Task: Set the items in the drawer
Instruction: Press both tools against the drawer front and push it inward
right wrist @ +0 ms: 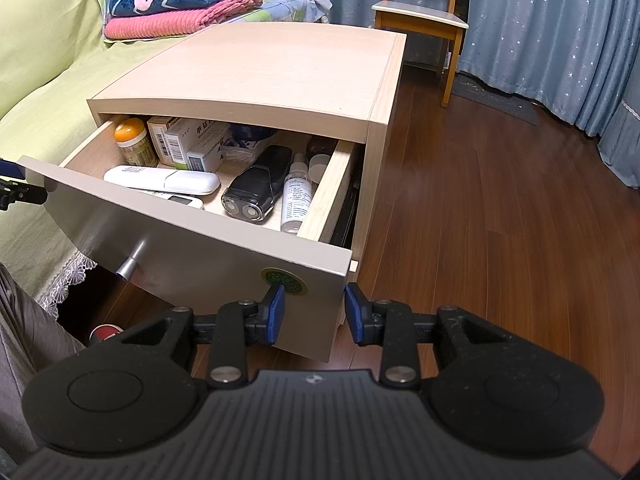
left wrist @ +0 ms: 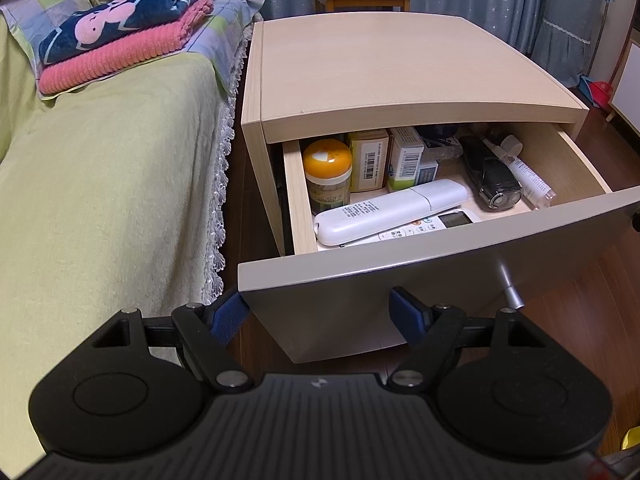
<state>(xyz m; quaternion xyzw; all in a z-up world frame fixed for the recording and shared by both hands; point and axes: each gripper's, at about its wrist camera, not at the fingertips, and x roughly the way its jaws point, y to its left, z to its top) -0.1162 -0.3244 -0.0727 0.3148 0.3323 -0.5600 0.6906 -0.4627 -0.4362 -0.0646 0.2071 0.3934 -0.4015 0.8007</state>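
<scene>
The pale wooden nightstand has its drawer pulled out. Inside lie a white remote case, an orange-lidded jar, small boxes, a black shaver and a white spray bottle. My left gripper is open and empty at the drawer front's left lower corner. My right gripper is open and empty at its right lower corner.
A bed with a green cover stands left of the nightstand, folded blankets on it. A wooden chair and blue curtains stand behind. Wood floor stretches to the right. A person's trouser leg shows at lower left.
</scene>
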